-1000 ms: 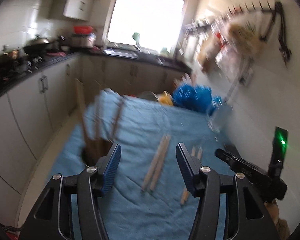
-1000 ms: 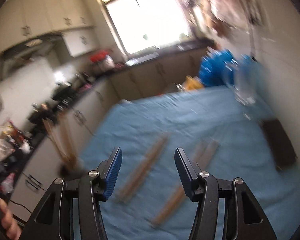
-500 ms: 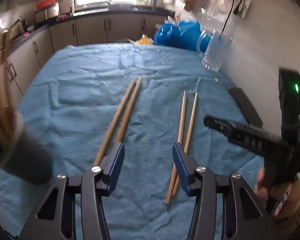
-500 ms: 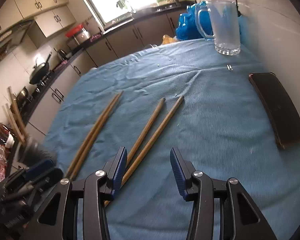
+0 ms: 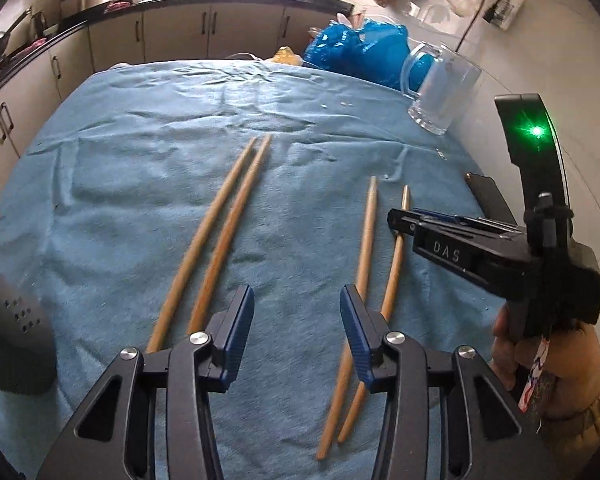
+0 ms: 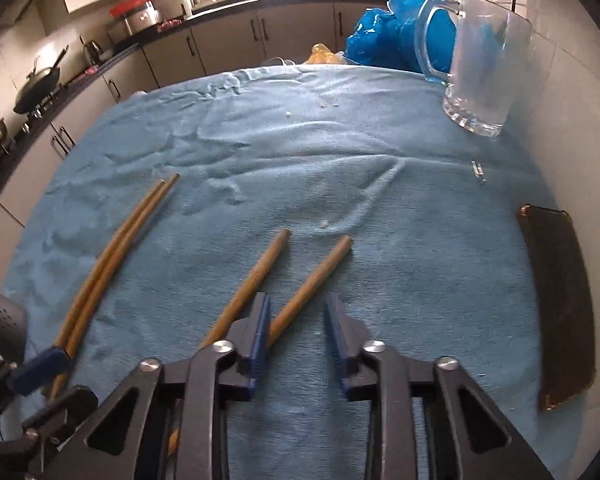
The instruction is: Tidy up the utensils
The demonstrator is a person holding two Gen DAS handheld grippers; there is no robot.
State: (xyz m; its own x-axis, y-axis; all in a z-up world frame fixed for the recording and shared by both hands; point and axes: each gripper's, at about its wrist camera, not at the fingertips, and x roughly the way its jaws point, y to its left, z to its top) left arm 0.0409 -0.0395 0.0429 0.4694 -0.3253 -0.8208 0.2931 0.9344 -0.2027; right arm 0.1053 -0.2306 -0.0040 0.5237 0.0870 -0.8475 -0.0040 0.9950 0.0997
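Two pairs of wooden chopsticks lie on a blue cloth [image 5: 140, 152]. The left pair [image 5: 216, 236] shows in the right wrist view [image 6: 112, 256] too. The right pair [image 5: 368, 248] also shows there [image 6: 284, 280]. My left gripper [image 5: 296, 328] is open and empty, low over the cloth between the two pairs. My right gripper [image 6: 298, 320] is open and empty, its left finger over the right pair; it also shows in the left wrist view [image 5: 396, 216]. A grey perforated utensil holder [image 5: 12, 340] stands at the left edge.
A glass mug [image 6: 484, 68] stands at the back right near the wall, with blue plastic bags [image 6: 396, 36] behind it. A dark flat case [image 6: 556, 300] lies at the cloth's right edge. Kitchen counters and cabinets run along the left and far side.
Both grippers have tilted down and lowered toward the cloth. The right gripper has closed in on the right pair. The holder has slid to the left edge of view.
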